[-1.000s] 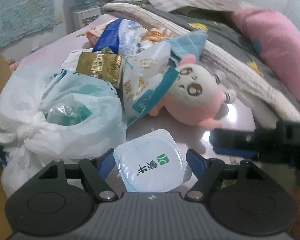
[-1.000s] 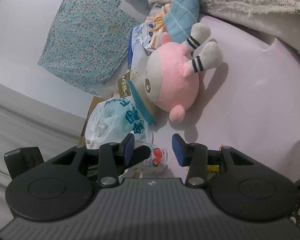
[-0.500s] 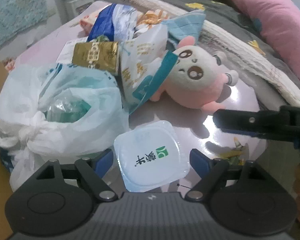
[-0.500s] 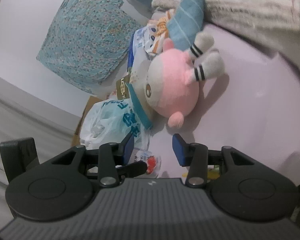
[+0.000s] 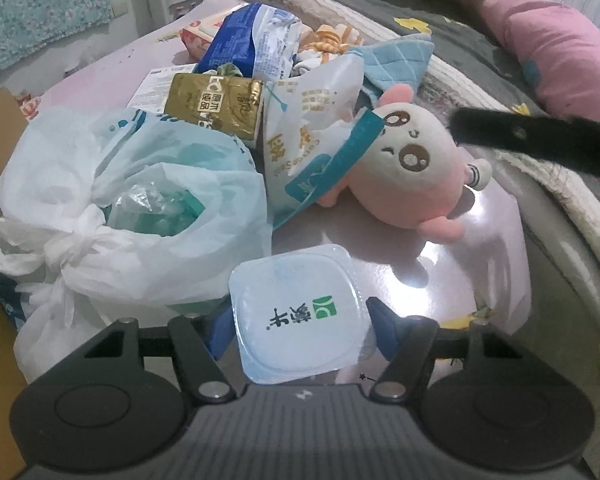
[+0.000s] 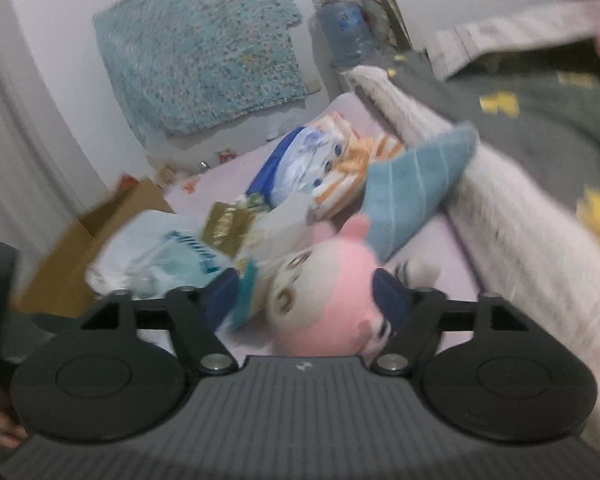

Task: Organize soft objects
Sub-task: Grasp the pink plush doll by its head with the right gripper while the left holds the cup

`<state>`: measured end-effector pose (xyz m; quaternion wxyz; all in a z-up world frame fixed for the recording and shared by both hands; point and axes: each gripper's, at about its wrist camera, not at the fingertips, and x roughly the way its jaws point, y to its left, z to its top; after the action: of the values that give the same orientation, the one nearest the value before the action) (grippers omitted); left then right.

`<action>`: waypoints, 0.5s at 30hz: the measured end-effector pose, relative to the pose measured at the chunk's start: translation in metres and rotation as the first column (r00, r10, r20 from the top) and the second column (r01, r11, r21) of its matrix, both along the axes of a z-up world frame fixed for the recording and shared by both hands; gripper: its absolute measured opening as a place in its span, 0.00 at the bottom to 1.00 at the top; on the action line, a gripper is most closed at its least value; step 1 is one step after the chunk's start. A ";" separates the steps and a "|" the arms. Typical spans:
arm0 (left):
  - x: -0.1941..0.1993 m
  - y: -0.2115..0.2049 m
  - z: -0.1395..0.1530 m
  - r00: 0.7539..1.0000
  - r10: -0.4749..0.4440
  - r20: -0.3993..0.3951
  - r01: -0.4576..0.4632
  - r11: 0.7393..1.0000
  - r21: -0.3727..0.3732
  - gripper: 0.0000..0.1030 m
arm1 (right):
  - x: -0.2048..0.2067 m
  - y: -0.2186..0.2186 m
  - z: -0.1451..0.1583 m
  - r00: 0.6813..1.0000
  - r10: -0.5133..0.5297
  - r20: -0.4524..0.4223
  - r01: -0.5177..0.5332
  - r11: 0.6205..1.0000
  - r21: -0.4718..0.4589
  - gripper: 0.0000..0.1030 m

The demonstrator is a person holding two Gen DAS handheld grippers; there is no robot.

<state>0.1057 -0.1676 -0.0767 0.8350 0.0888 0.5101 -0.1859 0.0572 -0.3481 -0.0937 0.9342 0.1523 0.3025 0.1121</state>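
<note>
Your plush toy [image 5: 416, 184], pink and cream with a stitched face, lies on its side on the pale pink tabletop [image 5: 440, 264], right of centre in the left wrist view. Its head leans on a torn white and teal packet [image 5: 320, 148] printed with part of the word "Cotton".

In the blurred right wrist view the same toy fills the lower centre, between the fingers of your right gripper [image 6: 304, 292]. Those jaws have just been opening and now stand wide on either side of its body. I cannot tell whether the pads touch the fur, so treat it as not yet gripped.

Your left gripper [image 5: 300, 320], at the bottom centre of its frame, has just been closing on a yogurt cup [image 5: 296, 312]. The blue pads sit at the cup's rim, apparently pressing it. The foil lid carries a green logo and two Chinese characters I cannot read with certainty.

Risks:
- Closing the right jaws on a leg or on the packet's edge could drag the packet along with the toy.
- The tied plastic bag [image 5: 112, 208] just left of the cup could snag as you lift.
- Squeezing the cup hard could buckle it.

A gold packet [image 5: 216, 108] behind the bag also bears Chinese text.
</note>
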 end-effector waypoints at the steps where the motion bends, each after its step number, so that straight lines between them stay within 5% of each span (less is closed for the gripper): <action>1: 0.000 0.001 0.000 1.000 -0.002 0.000 0.002 1.000 -0.004 0.66 | 0.008 0.000 -0.001 1.000 0.006 0.001 -0.006 0.999 -0.036 0.75; 4: -0.001 0.003 0.000 1.000 -0.009 0.004 0.009 1.000 -0.012 0.66 | 0.035 -0.010 -0.012 0.999 0.000 -0.044 -0.002 0.999 -0.041 0.75; 7: -0.001 0.003 0.000 1.000 -0.011 0.004 0.011 1.000 -0.016 0.66 | 0.050 -0.022 -0.031 0.990 0.001 -0.138 0.011 0.996 0.090 0.74; 15: -0.001 0.004 0.000 1.000 -0.023 0.010 0.023 1.000 -0.016 0.66 | 0.007 -0.029 -0.046 0.961 0.006 -0.275 0.078 0.953 0.294 0.72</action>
<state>0.1044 -0.1640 -0.0765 0.8360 0.0889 0.5035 -0.1990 0.0639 -0.3775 -0.1399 0.8511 0.3128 0.4048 0.1180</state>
